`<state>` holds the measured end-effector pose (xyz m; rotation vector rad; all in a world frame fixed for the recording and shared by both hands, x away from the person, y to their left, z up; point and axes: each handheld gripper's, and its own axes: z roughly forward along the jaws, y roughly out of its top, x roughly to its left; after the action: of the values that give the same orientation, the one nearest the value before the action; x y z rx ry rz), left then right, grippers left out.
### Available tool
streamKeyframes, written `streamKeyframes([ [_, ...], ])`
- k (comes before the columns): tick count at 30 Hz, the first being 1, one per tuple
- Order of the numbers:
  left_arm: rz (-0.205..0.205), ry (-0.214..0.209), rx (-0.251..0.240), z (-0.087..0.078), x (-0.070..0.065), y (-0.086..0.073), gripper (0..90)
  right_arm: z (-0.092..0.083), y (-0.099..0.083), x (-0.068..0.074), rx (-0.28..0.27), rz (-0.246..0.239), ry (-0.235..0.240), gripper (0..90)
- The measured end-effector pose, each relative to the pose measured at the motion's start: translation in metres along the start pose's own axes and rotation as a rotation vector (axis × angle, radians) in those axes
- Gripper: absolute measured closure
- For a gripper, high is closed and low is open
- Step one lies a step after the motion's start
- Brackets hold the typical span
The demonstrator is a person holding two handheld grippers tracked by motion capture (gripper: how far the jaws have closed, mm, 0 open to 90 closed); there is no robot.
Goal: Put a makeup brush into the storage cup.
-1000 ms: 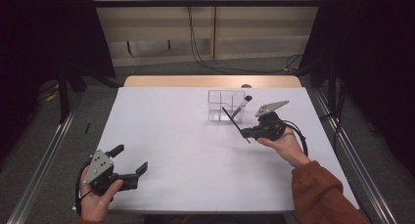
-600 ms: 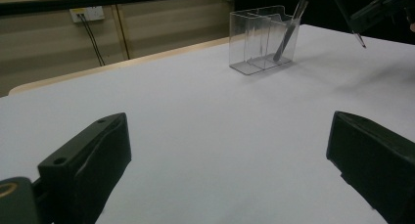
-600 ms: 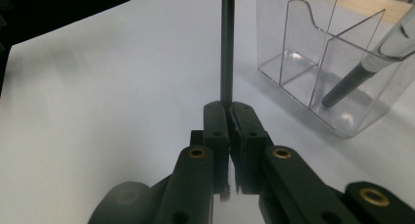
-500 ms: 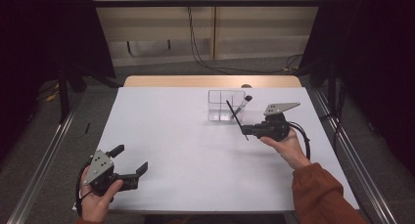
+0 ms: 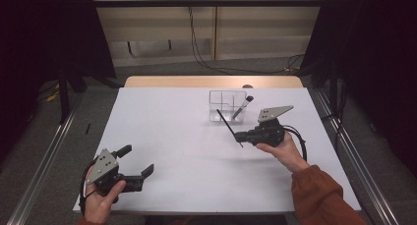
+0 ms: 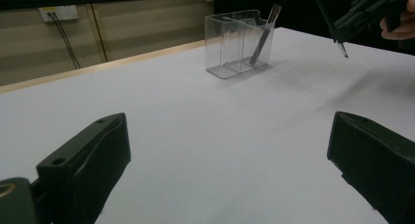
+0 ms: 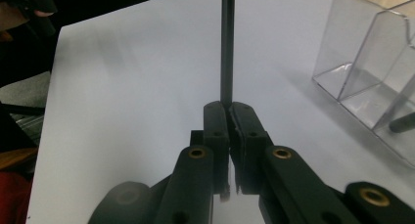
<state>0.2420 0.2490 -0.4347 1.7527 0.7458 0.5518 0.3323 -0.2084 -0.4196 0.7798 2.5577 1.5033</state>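
My right gripper (image 5: 239, 136) is at the table's right, shut on a thin black stick (image 5: 227, 126) that crosses its jaws and slants toward the far left. In the right gripper view the pads (image 7: 229, 111) pinch the stick (image 7: 227, 48), which runs straight up. Just beyond it, a clear divided organizer (image 5: 220, 106) holds a dark makeup brush (image 5: 243, 106) that leans in its right compartment. My left gripper (image 5: 137, 159) is near the front left corner, open and holding nothing. In its own view the two jaws stand wide apart (image 6: 230, 150), with the organizer (image 6: 237, 40) ahead.
The white tabletop (image 5: 172, 131) ends in a wooden strip (image 5: 196, 81) at the far edge. Metal rails run along both sides of the table. Cables hang on the back wall.
My right gripper has drifted slightly toward the near edge with the stick still clamped, and its top plate has levelled. The left gripper has stayed put.
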Motion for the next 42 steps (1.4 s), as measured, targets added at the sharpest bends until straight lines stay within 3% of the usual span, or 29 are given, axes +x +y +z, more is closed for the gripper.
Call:
streamKeyframes([
  [8, 0.016, -0.031, 0.021, 0.009, -0.001, 0.004, 2.7, 0.010, 0.003, 0.013, 0.028, -0.041, 0.049, 86.3],
  [10, 0.001, -0.044, 0.023, 0.012, 0.000, 0.005, 2.6, 0.013, 0.004, 0.015, 0.040, -0.053, 0.064, 86.3],
  [13, 0.032, -0.039, 0.034, 0.018, -0.001, 0.008, 2.6, 0.019, 0.005, 0.017, 0.060, -0.062, 0.077, 86.3],
  [22, 0.061, -0.101, 0.061, 0.033, -0.009, 0.012, 2.6, 0.029, 0.009, 0.024, 0.090, -0.091, 0.126, 86.3],
  [32, 0.093, -0.162, 0.056, 0.049, -0.022, 0.026, 2.5, 0.034, 0.016, 0.036, 0.120, -0.147, 0.175, 86.3],
  [42, 0.124, -0.224, 0.079, 0.056, -0.030, 0.033, 4.3, 0.042, 0.027, 0.046, 0.204, -0.212, 0.207, 86.3],
])
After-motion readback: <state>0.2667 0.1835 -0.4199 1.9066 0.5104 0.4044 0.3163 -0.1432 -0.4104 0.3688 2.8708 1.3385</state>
